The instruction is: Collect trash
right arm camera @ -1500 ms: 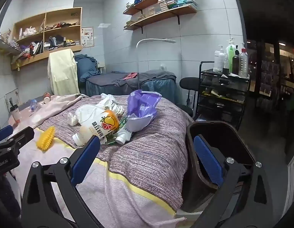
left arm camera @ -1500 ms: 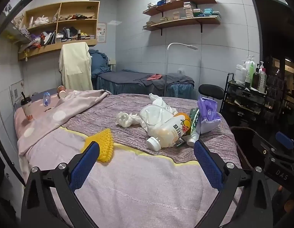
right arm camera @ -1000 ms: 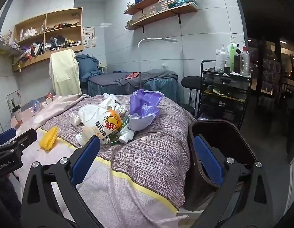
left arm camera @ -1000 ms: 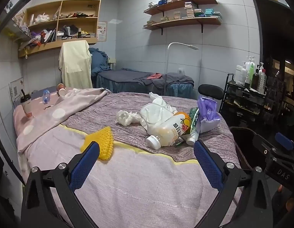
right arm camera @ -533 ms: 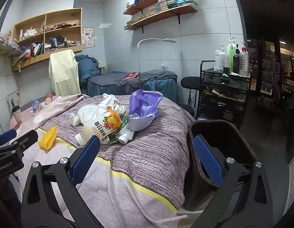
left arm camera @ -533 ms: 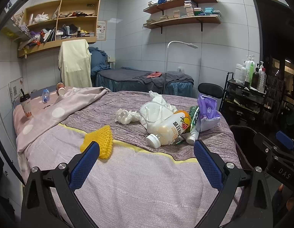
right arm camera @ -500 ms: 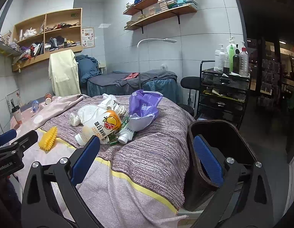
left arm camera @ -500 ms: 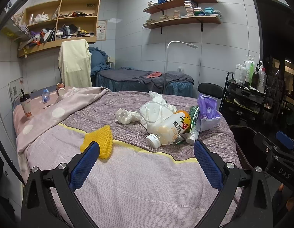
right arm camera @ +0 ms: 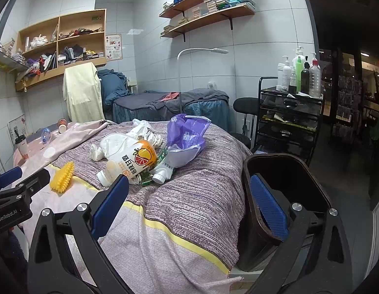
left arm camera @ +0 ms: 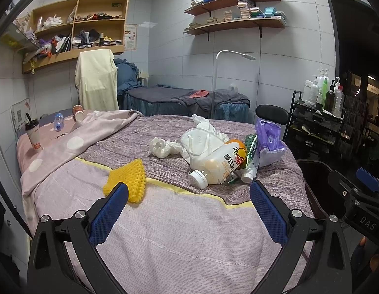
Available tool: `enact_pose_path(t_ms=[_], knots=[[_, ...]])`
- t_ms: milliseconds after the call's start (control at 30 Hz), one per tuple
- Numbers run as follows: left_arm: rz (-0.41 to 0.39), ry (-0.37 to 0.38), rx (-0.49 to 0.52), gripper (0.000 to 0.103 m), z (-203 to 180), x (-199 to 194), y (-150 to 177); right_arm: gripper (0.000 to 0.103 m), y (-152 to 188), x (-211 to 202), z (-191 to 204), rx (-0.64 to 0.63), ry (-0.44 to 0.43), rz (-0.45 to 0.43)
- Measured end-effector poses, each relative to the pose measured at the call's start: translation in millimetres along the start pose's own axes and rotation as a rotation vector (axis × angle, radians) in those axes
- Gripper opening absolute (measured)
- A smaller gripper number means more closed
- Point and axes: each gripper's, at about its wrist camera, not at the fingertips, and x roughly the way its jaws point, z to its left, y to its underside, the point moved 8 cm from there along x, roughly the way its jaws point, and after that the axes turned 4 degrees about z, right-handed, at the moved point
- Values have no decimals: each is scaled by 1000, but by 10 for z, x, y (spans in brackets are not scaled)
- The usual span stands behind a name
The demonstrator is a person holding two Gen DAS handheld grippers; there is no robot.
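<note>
None of the trash is collected yet, I judge: the bottle (right arm camera: 130, 163), tube (right arm camera: 163, 169), purple bag (right arm camera: 187, 132) and tissues (left arm camera: 163, 147) lie heaped mid-bed. Both my left gripper (left arm camera: 188, 210) and right gripper (right arm camera: 188, 208) gape empty, near the bin (right arm camera: 282, 171) at right.

The left wrist view looks forward over the near end of the bed (left arm camera: 165, 232), facing the litter heap around the bottle (left arm camera: 218, 165) from mid-range. The right wrist view faces the same way from further right, by the bed's corner, with the bin (right arm camera: 282, 161) close. Both share the bottle (right arm camera: 130, 165), bed and back shelves.
</note>
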Motion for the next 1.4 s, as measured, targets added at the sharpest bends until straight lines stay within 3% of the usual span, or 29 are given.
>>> enact_pose_path(t_ms=[1400], knots=[[20, -1, 3, 97, 8, 30, 82, 97, 38, 34, 36, -2, 1, 11]])
